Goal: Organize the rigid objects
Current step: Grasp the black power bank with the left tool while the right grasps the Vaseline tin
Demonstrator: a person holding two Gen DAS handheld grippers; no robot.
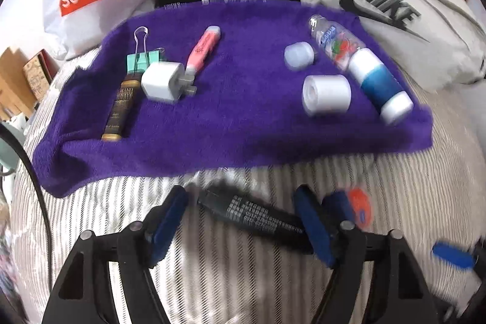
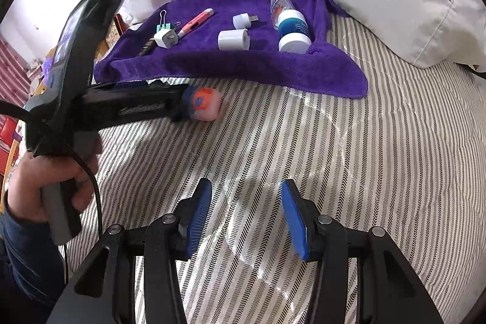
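Black tube [image 1: 261, 217] lying on the striped bedding [image 2: 303, 157] between the spread fingers of the left gripper [image 1: 240, 220], ungrasped, purple towel [image 1: 231, 117] beyond, right gripper [image 2: 246, 220] released, holding nothing.

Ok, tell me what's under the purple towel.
The purple towel lies on a striped bedcover, which shows all round its front edge. Whatever else might sit beneath the towel is covered.
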